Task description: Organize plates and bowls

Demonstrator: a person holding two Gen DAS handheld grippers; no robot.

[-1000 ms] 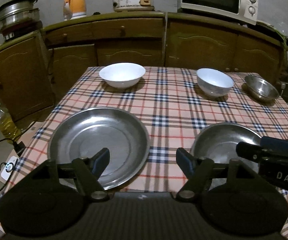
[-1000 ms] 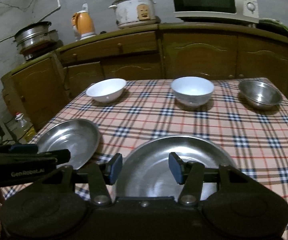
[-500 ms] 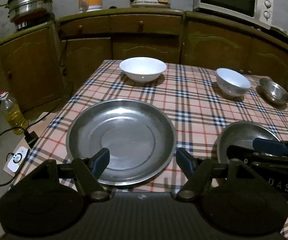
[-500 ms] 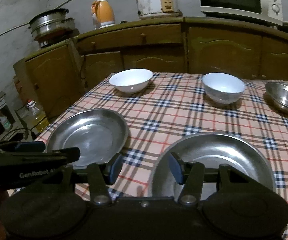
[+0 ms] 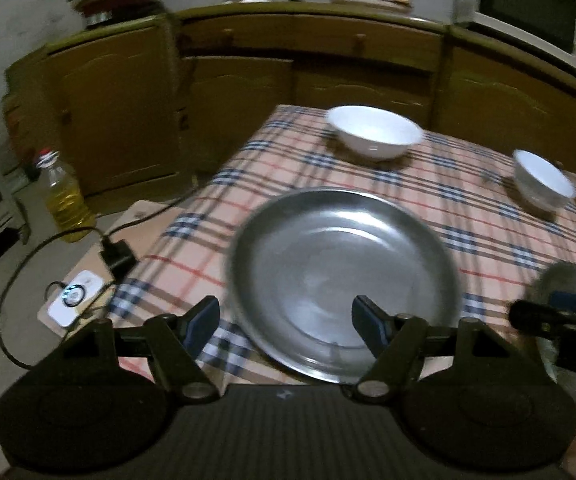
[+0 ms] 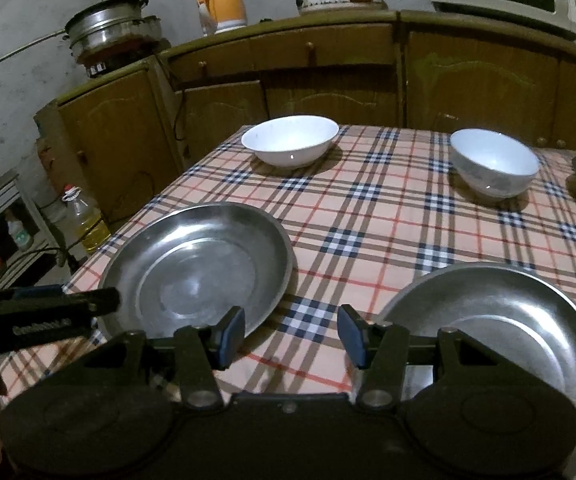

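The left gripper (image 5: 286, 322) has been swung leftward across the three moments, so that the left steel plate (image 5: 344, 280) is now seen right of centre between its parted jaws and the floor beside the desk (image 5: 192, 248) is brought into view, with an oil bottle (image 5: 64, 196) and a white device (image 5: 74, 296) on it. The left view is now blurred by motion. The right gripper (image 6: 290, 334) has likewise been turned left: its jaws, formerly over the right steel plate (image 6: 528, 320), are now held above the bare cloth between the two plates.
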